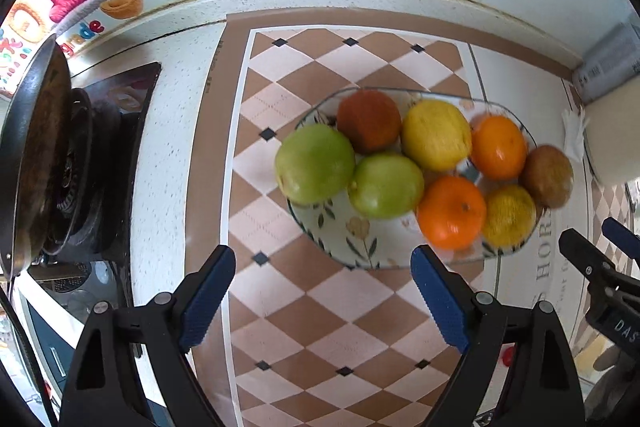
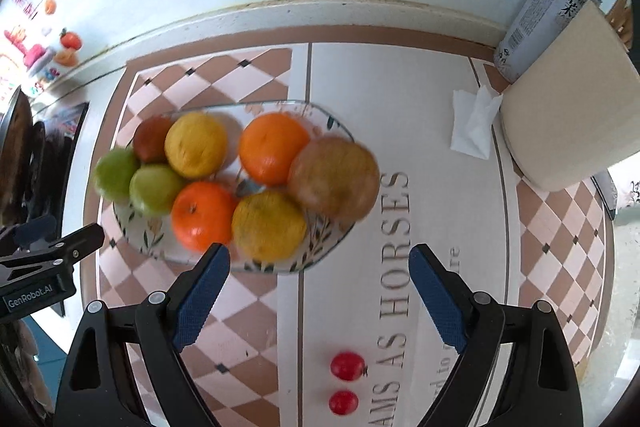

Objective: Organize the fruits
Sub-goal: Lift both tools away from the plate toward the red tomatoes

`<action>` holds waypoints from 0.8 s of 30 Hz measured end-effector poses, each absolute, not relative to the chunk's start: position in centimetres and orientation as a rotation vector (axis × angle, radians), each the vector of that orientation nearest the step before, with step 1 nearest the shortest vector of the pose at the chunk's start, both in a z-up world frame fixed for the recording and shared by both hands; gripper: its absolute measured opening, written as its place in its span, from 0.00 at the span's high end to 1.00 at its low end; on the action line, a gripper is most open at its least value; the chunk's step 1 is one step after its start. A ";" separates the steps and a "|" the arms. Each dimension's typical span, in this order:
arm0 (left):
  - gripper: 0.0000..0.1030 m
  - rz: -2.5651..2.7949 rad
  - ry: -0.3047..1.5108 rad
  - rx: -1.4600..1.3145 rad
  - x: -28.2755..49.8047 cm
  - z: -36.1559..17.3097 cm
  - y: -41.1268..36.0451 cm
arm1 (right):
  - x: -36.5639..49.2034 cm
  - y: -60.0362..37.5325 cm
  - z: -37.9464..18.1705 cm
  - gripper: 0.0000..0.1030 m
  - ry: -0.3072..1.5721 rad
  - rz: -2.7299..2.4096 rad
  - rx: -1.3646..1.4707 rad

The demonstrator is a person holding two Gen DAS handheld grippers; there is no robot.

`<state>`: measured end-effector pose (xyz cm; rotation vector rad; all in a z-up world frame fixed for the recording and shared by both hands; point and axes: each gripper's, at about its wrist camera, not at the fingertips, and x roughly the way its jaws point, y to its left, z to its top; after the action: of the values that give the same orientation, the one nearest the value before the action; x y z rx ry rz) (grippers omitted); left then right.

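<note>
Plate (image 1: 340,239): holds two green apples (image 1: 386,185), two oranges (image 1: 451,211), lemons (image 1: 436,135), a kiwi (image 1: 547,175).
Mat (image 2: 356,87): two red fruits (image 2: 347,365).
Left gripper (image 1: 322,295): spread, empty.
Right gripper (image 2: 318,293): spread, empty.

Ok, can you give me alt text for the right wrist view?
A clear glass floral plate piled with oranges, lemons, green apples and brown fruit sits ahead of the open right gripper. Two small red fruits lie on the checkered mat nearer the camera.

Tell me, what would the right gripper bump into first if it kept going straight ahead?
Probably the patterned mat: the right gripper, jaws open and empty, points just right of the fruit plate. The brown fruit sits closest to that line, though depth is unclear.
</note>
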<state>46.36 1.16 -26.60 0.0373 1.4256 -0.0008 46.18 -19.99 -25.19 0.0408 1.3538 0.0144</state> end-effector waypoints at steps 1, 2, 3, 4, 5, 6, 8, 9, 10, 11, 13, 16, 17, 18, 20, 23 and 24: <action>0.13 -0.006 1.420 0.038 45.9 -26.5 1.1 | 45.6 -19.9 -25.0 0.10 1.349 0.014 0.037; 0.13 -0.005 1.412 0.044 45.4 -26.2 1.0 | 45.1 -19.8 -24.8 0.10 1.346 0.014 0.040; 0.13 -0.006 1.405 0.047 45.0 -26.0 0.9 | 44.7 -19.7 -24.7 0.10 1.342 0.015 0.044; 0.13 -0.012 1.398 0.045 44.5 -25.7 0.9 | 44.3 -19.7 -24.5 0.10 1.336 0.014 0.046; 0.13 -0.015 1.392 0.041 44.2 -25.4 0.8 | 43.8 -19.7 -24.2 0.10 1.328 0.012 0.048; 0.13 -0.017 1.381 0.036 43.7 -25.0 0.9 | 43.4 -19.7 -23.8 0.10 1.319 0.010 0.050; 0.13 -0.022 1.354 0.033 42.8 -23.9 0.8 | 42.4 -19.7 -22.8 0.10 1.297 0.006 0.051; 0.13 -0.022 1.337 0.033 42.3 -23.3 0.9 | 41.9 -19.8 -22.3 0.10 1.285 0.005 0.053; 0.13 -0.024 1.320 0.034 41.9 -22.7 0.9 | 41.4 -19.8 -21.7 0.10 1.273 0.006 0.054; 0.13 -0.022 1.298 0.039 41.3 -22.0 0.8 | 40.9 -19.8 -21.1 0.10 1.261 0.004 0.052; 0.13 -0.020 1.263 0.045 40.5 -21.0 0.8 | 40.0 -19.8 -20.0 0.10 1.235 0.001 0.048; 0.13 -0.020 1.207 0.046 39.2 -19.1 0.7 | 38.6 -19.7 -18.1 0.10 1.196 0.000 0.041; 0.13 -0.023 1.193 0.046 38.8 -18.6 0.7 | 38.0 -19.6 -17.4 0.10 1.184 0.002 0.042; 0.13 -0.026 1.180 0.043 38.3 -17.9 0.7 | 37.5 -19.6 -16.7 0.10 1.172 0.006 0.043; 0.13 -0.037 1.157 0.032 37.5 -16.8 0.8 | 36.5 -19.5 -15.5 0.10 1.151 0.011 0.042; 0.13 -0.051 1.125 0.018 36.1 -15.1 0.9 | 34.8 -19.3 -13.5 0.10 1.114 0.015 0.045; 0.13 -0.056 1.114 0.017 35.5 -14.4 1.0 | 34.2 -19.3 -12.8 0.10 1.103 0.017 0.050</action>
<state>35.49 0.96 -14.44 0.0168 1.1144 -0.0558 34.24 -19.30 -12.84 0.0497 1.1030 0.0172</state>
